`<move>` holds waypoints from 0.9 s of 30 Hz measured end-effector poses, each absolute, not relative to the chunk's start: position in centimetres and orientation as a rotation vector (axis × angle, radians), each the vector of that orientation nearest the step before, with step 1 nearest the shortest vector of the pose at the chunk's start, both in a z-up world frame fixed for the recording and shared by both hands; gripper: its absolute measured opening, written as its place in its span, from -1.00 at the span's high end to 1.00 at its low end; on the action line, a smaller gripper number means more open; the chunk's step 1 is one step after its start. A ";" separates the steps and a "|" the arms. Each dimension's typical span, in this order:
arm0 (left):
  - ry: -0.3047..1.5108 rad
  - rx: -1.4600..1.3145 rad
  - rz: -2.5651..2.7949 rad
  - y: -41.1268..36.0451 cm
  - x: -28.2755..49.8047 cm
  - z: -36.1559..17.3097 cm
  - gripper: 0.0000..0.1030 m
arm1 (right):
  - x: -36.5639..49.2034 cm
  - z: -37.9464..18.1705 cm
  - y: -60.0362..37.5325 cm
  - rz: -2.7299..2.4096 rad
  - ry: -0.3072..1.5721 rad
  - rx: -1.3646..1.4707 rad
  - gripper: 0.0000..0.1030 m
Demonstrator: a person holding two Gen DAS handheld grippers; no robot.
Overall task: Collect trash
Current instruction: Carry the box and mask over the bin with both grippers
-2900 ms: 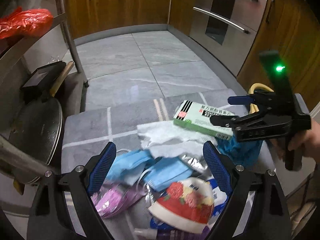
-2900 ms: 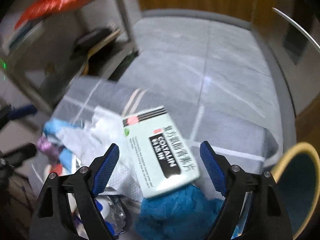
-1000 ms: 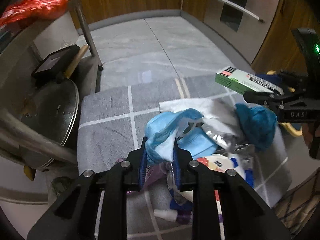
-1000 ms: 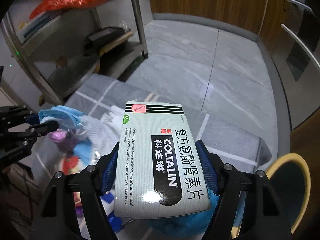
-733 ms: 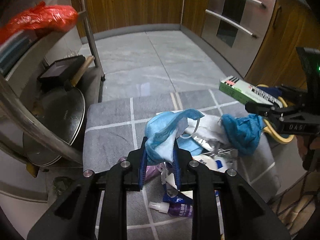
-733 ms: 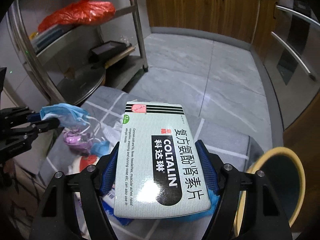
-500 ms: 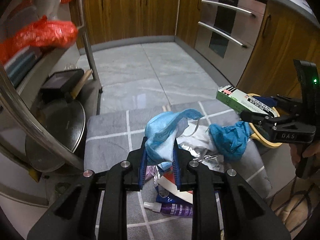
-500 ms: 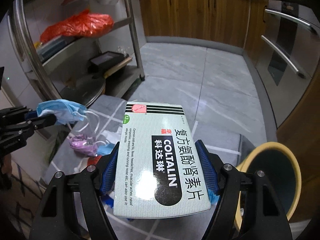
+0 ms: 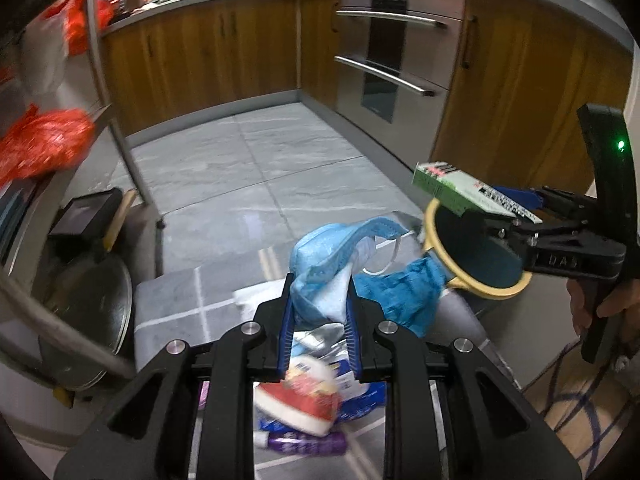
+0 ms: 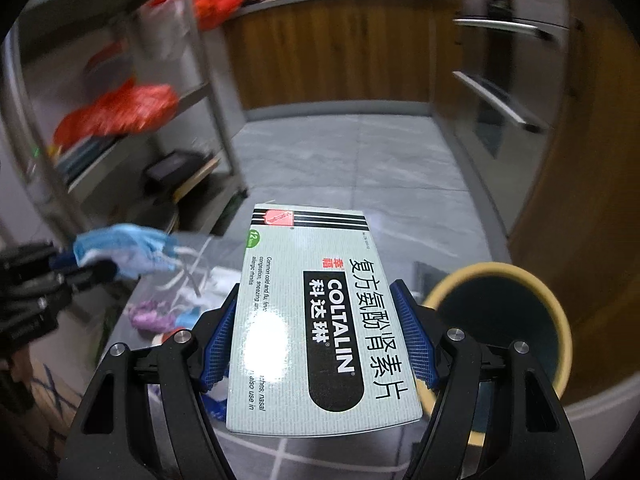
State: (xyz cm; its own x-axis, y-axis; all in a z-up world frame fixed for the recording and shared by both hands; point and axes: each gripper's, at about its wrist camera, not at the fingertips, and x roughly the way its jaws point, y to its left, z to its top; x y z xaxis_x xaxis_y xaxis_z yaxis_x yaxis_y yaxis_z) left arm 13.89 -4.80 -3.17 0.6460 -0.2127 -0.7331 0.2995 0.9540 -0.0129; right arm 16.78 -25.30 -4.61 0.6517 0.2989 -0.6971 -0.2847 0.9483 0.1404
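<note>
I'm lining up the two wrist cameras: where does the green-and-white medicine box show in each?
Left wrist: medicine box at right, edge-on, clamped in the right gripper above the bin.
Right wrist: medicine box fills the centre, face up between the fingers.
Shared landmark: yellow-rimmed bin.

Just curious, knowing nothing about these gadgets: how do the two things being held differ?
The medicine box is stiff, flat, pale green and printed; the blue face mask is soft, crumpled, with a loop dangling. The box fills wide-set jaws; the mask sits bunched in narrow-set ones. Both are held up off the mat.
</note>
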 end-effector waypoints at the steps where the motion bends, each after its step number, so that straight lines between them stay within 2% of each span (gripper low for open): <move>1: 0.815 0.117 -0.304 -5.6 14.1 -3.0 0.58 | 16.8 -4.4 -25.7 0.311 0.788 0.018 -0.41; 15: 0.827 0.188 -0.491 -17.6 18.8 -3.3 0.58 | 18.6 -6.3 -36.5 0.091 0.828 0.228 -0.41; 27: 0.928 0.173 -0.538 -23.1 24.6 -7.4 0.58 | 21.9 -9.8 -39.1 -0.090 0.913 0.136 -0.41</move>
